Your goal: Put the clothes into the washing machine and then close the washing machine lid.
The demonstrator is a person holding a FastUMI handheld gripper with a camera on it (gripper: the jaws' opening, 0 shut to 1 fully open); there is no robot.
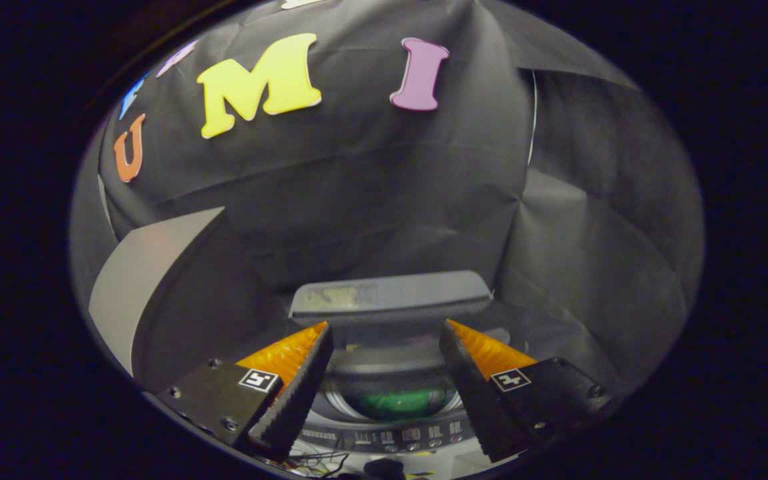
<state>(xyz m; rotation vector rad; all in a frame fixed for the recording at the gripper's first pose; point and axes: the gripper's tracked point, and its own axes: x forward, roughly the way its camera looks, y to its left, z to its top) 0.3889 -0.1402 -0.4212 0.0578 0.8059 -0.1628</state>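
Here, in the gripper view, the gripper (384,340) hangs empty with fingers spread apart above the washing machine (391,407); green clothes (403,403) lie in the drum, and the lid (391,297) stands raised beyond the fingertips. Closing probably comes next: reach past the lid's top edge and draw it down squarely.

Gripper (384,333) fingers spread wide, empty

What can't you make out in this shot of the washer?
- Green clothes in the drum: dim, shape unclear.
- Control panel markings: too small.
- Washing machine front: cut off below.
- Raised lid: hinge hidden behind it.
- Gripper: jaws open, holding nothing.
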